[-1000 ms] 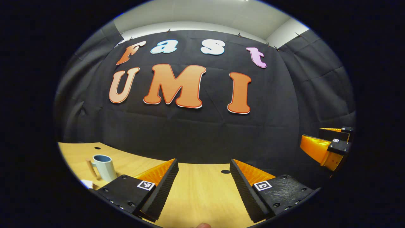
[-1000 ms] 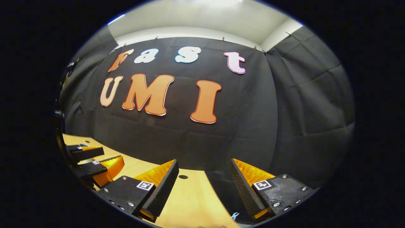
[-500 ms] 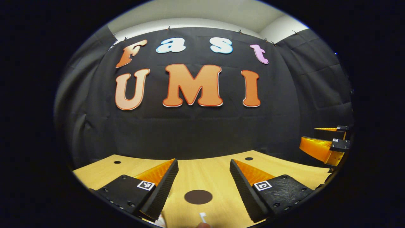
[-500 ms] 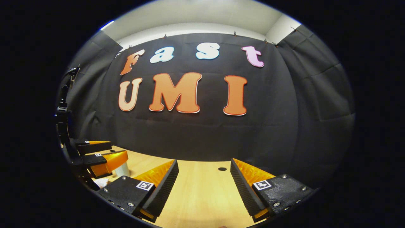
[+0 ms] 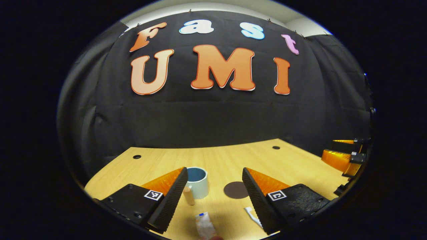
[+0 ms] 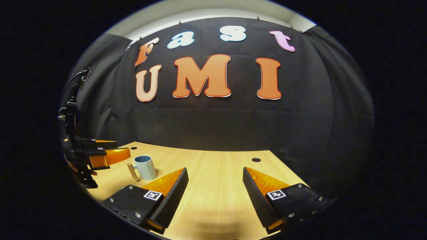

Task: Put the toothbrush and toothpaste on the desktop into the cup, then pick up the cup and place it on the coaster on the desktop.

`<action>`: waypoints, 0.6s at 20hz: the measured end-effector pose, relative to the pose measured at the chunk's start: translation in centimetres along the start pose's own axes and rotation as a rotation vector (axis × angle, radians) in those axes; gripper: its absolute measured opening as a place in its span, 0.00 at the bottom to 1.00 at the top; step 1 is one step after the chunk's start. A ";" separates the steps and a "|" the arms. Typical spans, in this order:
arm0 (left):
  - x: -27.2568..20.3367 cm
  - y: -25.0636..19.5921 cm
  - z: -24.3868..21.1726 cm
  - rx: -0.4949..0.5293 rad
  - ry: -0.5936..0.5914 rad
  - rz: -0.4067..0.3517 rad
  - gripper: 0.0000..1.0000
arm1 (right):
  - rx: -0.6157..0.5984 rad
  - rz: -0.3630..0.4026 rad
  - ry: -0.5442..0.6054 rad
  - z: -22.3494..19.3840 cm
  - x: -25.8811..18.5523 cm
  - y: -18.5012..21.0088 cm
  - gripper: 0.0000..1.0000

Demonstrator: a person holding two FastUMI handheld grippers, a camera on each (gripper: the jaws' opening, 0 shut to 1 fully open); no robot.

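1. Counts on the wooden desktop (image 5: 300,166): one cup (image 5: 197,182), one coaster (image 5: 235,189), one toothpaste tube (image 5: 204,226), one toothbrush (image 5: 251,214)
2. Left gripper (image 5: 213,190) is spread wide and grasps nothing; in the left gripper view the cup stands lower centre, just beside its left finger, the dark round coaster beside its right finger
3. Toothpaste lies at the bottom centre between the fingers; the toothbrush is partly hidden by the right finger
4. Right gripper (image 6: 215,190) is released over bare wood; in the right gripper view the cup (image 6: 145,167) sits lower left, near the far-off left gripper (image 6: 100,155)
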State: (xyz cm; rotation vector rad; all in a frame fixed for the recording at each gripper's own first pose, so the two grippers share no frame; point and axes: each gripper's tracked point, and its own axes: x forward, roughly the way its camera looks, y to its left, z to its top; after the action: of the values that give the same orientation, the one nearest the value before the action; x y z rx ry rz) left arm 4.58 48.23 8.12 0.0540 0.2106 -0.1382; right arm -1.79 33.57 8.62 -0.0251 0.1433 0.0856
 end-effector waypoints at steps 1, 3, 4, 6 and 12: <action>0.1 1.0 -0.7 0.016 0.041 0.020 0.98 | 0.005 0.008 0.026 -0.3 0.1 0.4 0.98; 0.4 1.3 -2.0 0.022 0.106 0.011 0.98 | -0.002 0.023 0.075 -0.9 0.4 1.2 0.98; 0.6 1.2 -2.8 0.015 0.142 -0.006 0.98 | -0.010 0.034 0.099 -1.2 0.4 1.6 0.98; 0.7 0.9 -4.3 -0.020 0.228 -0.050 0.98 | -0.024 0.068 0.151 -2.0 0.5 2.7 0.98; 0.2 0.5 -6.0 -0.068 0.455 -0.092 0.98 | -0.001 0.188 0.295 -4.2 0.3 6.6 0.96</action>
State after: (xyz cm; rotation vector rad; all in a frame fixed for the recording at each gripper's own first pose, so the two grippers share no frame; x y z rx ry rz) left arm 3.58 49.08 2.27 0.0072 0.6727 -0.2092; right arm -2.66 40.07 4.31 -0.0251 0.4407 0.2704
